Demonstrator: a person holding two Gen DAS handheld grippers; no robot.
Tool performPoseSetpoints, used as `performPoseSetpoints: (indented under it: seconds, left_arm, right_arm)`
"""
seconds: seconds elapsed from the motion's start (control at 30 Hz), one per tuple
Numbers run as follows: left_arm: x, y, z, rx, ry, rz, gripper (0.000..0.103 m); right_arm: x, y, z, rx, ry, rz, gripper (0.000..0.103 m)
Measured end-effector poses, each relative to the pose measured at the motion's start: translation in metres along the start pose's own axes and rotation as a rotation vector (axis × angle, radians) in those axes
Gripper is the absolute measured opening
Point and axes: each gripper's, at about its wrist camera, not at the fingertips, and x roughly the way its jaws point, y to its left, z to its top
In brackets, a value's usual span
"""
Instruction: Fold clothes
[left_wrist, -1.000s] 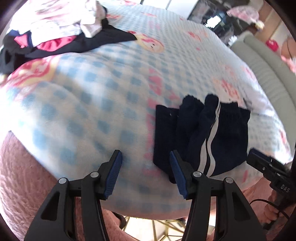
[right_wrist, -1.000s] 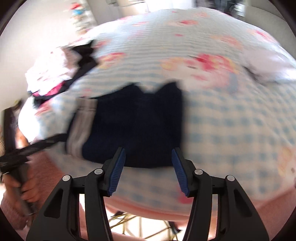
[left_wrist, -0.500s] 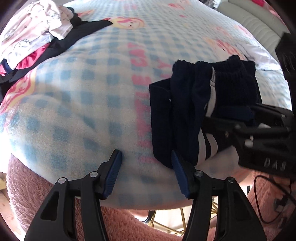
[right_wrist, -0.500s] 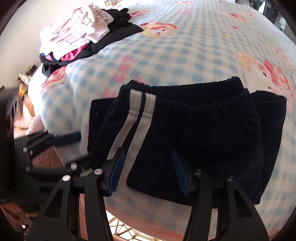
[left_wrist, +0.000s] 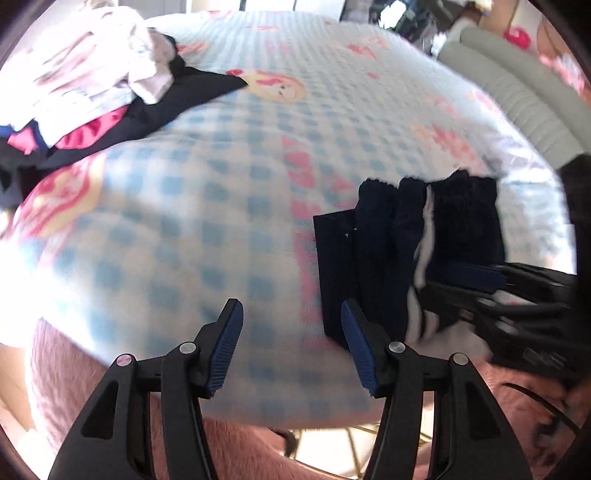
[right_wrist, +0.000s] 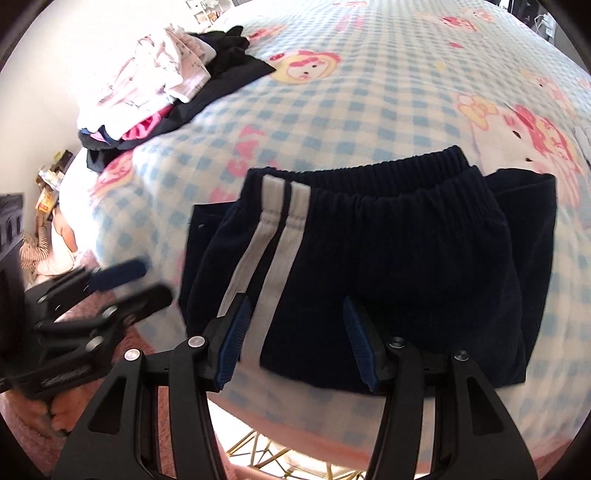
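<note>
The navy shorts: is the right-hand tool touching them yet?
Cannot tell. In the right wrist view the open right tool straddles the navy shorts near edge, but neither view plainly shows contact or a gap.

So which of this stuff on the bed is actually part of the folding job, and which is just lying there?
Part of the job:
- navy shorts with white stripes, folded near the bed edge
- right gripper, open over the shorts
- left gripper, open beside them
- heap of unfolded clothes, likely next

Just lying about:
- checked cartoon blanket
- pink fuzzy cover underneath
- grey sofa
</note>
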Motion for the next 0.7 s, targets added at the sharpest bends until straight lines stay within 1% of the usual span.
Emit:
performPoseSetpoints:
  seconds: [0.13, 0.2, 0.33, 0.43, 0.47, 0.6, 0.67, 0.7]
  left_arm:
    - [0.02, -0.015, 0.0, 0.109, 0.07, 0.106, 0.059]
    - [0.016, -0.015, -0.004, 0.127, 0.081, 0.081, 0.059]
    - [0.004, -0.006, -0.014, 0.136, 0.105, 0.003, 0.059]
    - [-0.01, 0.005, -0.016, 0.091, 0.09, -0.061, 0.06]
    - [-0.016, 0.012, -0.014, 0.056, 0.068, -0.093, 0.06]
    - [-0.032, 0.027, -0.004, -0.054, -0.005, -0.228, 0.06]
    - [-0.034, 0.021, -0.001, -0.047, -0.034, -0.249, 0.06]
    - [-0.037, 0.016, -0.01, -0.038, -0.046, -0.251, 0.06]
  right_arm:
    - [-0.004, -0.004, -0.005, -0.017, 0.007, -0.055, 0.054]
    - [0.006, -0.004, -0.003, -0.018, 0.041, -0.061, 0.054]
    - [0.009, -0.008, -0.001, -0.008, 0.038, -0.055, 0.056]
    - [0.009, -0.012, 0.002, 0.014, 0.035, -0.042, 0.056]
    - [0.007, -0.013, 0.002, 0.02, 0.032, -0.035, 0.056]
    - [-0.019, -0.034, 0.0, 0.076, -0.044, -0.053, 0.056]
    - [-0.033, -0.045, 0.0, 0.105, -0.084, -0.063, 0.061]
    - [-0.039, -0.051, -0.001, 0.119, -0.103, -0.068, 0.062]
